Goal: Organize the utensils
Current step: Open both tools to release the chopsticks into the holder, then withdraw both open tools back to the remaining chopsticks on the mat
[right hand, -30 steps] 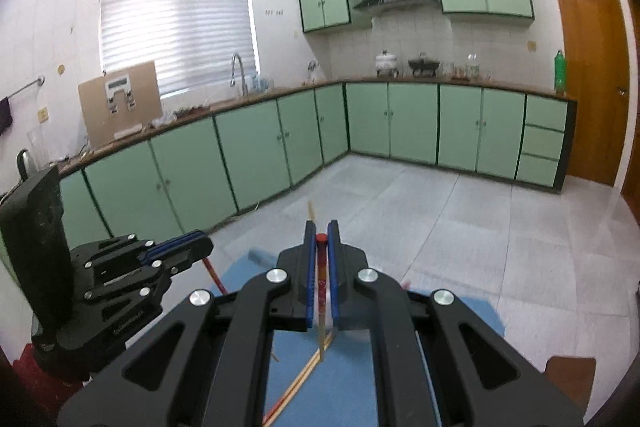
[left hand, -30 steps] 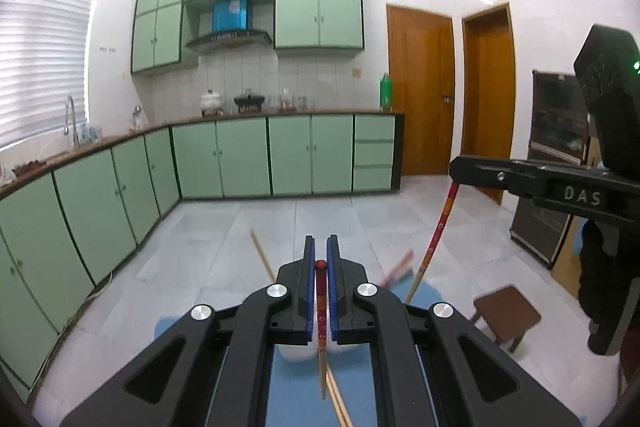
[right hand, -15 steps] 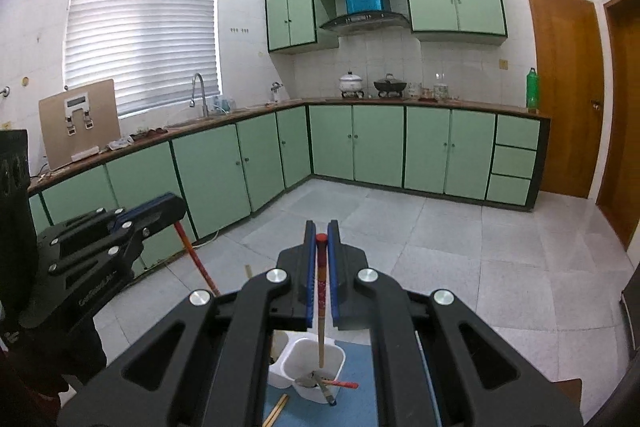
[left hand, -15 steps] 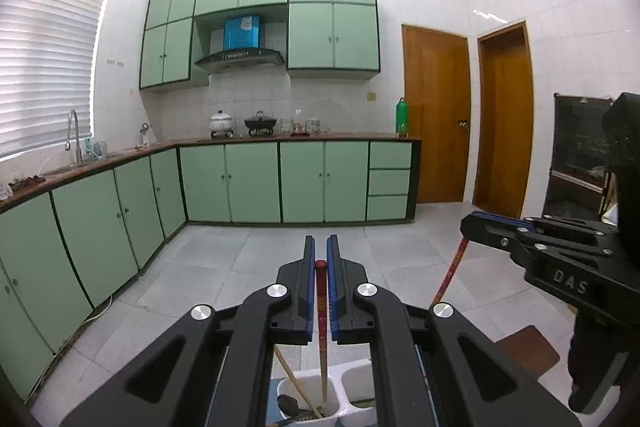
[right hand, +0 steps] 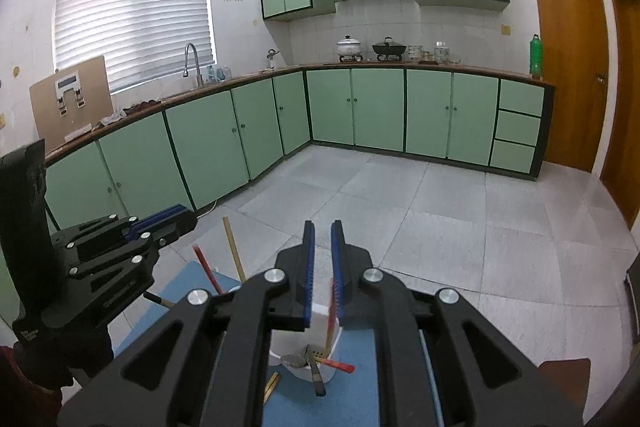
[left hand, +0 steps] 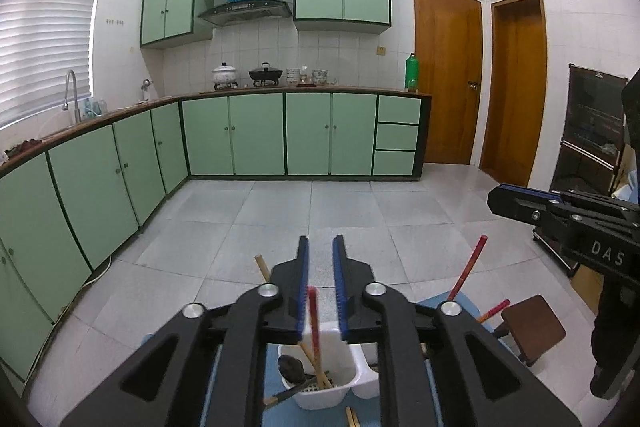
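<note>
Starting at the left: find the left claw point(left hand: 320, 239) spread wide and pinching nothing, where half a second ago it was pressed shut on a red chopstick point(left hand: 313, 319). Let go, then. Stands now between the parted pads, tip down in the white holder point(left hand: 320, 401), next to a dark spoon point(left hand: 290, 367). Cannot tell whether it leans on the left pad or stands free of it.

Moving right: find the right claw point(right hand: 322, 223) parted as well, no longer clamping its own red stick point(right hand: 332, 307). Dropped upright into the holder too, just beside the right pad; which compartment, cannot tell.

Judging from this, one chopstick put away by each hand.

Against a second ago: then tilted down over the blue mat point(right hand: 180, 291), both claws shut; now level, with the holder right beneath. Lying on the mat beside the holder, a wooden chopstick point(right hand: 272, 387), so probably more to fetch.
</note>
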Available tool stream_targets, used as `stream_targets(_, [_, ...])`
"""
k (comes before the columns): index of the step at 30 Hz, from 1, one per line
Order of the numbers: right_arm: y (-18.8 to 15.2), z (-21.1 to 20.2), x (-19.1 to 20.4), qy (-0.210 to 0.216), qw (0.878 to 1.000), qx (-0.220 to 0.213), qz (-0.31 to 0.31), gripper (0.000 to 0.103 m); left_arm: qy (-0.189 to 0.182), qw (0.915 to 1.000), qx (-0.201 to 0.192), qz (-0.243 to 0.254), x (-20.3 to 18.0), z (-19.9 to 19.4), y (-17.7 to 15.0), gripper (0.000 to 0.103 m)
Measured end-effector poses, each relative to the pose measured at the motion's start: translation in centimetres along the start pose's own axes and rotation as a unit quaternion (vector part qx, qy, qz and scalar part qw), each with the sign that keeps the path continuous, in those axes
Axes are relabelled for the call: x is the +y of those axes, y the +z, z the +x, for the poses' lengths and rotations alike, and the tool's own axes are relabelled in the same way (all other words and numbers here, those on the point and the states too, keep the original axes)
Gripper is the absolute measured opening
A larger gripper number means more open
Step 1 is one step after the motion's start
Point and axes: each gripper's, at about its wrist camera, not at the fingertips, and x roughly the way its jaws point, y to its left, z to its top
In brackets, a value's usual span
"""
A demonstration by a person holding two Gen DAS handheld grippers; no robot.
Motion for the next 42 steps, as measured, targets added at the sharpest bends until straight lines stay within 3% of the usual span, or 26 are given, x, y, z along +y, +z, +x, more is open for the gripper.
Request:
stream_targets(2, [-0.1, -0.8, 0.0, -0.003, 1.000, -0.007, 0.002, 0.026, 0.000, 1.0000, -0.003, 0.001, 0.0, -0.5, 0.0, 0.025])
stream_targets(11, [-1.8, -6.6, -0.1, -0.012, 0.999, -0.048, 0.005, 0.059, -0.003, 0.9998, -0.022, 0.001, -0.3, -5.9, -1.3, 0.051])
stream_targets(19, [-7.7, -10.6, 0.5, -0.010, 0.999, -0.050, 0.018, 0.090, 0.003, 0.9997, -0.018, -0.014, -1.1, -10.1, -6.3, 0.071])
stream_targets(26, [-14.4, -11.5, 1.7, -0.023, 0.999, -0.020, 0.033, 0.095, 0.007, 0.9992, 0.010, -0.037, -1.2, -12.1, -12.9, 0.078])
stream_targets(32, [-19.0, -10.7, 2.6, -0.035, 0.998, 0.017, 0.047, 0.095, 0.029, 0.9961, 0.066, -0.051, -0.2, -12.1, -18.6, 0.078])
stream_targets(42, [-24.9, -8.4, 5.1, -0.044, 0.995, 0.078, 0.052, 0.095, 0.056, 0.9868, 0.137, -0.065, 1.4, -11.4, -24.9, 0.078])
